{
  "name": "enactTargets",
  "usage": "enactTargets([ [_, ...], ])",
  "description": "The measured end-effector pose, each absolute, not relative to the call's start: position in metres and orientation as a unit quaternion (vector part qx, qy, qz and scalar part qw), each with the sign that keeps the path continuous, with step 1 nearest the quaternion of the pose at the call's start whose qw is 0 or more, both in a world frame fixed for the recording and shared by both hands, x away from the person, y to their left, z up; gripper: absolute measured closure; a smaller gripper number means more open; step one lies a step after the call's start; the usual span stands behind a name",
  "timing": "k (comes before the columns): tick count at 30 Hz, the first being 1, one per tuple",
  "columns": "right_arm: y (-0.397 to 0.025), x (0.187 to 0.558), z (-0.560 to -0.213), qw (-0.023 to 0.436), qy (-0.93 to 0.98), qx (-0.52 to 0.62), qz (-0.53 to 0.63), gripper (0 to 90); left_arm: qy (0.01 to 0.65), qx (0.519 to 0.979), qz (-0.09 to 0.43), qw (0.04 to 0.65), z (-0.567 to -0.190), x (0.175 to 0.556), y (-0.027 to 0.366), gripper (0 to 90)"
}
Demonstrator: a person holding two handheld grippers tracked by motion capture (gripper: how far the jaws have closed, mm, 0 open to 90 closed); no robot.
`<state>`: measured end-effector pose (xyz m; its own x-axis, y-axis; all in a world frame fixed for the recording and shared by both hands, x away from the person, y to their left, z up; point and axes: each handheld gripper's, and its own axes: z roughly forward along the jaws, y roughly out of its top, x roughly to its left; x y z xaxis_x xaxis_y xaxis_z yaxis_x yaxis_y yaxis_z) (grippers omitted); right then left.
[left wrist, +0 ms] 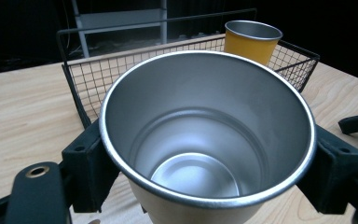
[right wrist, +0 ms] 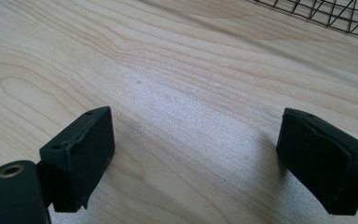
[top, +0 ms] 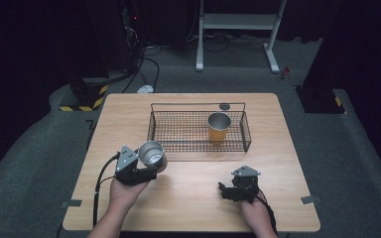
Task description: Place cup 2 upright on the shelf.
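We've got the steel cup (top: 152,153) clamped by its sides in the left gripper (top: 149,171), near-left of the wire basket (top: 168,148), probably bound for beside the orange cup (top: 219,127). Right gripper (top: 226,191) rests wide open, empty, out of the way.

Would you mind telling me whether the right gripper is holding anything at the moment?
No, the right gripper has its two black jaws spread wide apart over the bare light wooden table, with nothing between them.
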<state>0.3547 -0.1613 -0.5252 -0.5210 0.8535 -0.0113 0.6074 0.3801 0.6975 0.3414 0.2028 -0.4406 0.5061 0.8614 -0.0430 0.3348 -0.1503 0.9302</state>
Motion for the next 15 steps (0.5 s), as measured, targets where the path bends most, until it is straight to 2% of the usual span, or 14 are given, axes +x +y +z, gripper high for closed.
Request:
enactTargets([
  [15, -0.161, 0.355, -0.525, 0.189, 0.809, 0.452, 0.326, 11.3, 0.415, 0.715, 0.262, 0.498, -0.429, 0.359, 0.19, 18.8],
])
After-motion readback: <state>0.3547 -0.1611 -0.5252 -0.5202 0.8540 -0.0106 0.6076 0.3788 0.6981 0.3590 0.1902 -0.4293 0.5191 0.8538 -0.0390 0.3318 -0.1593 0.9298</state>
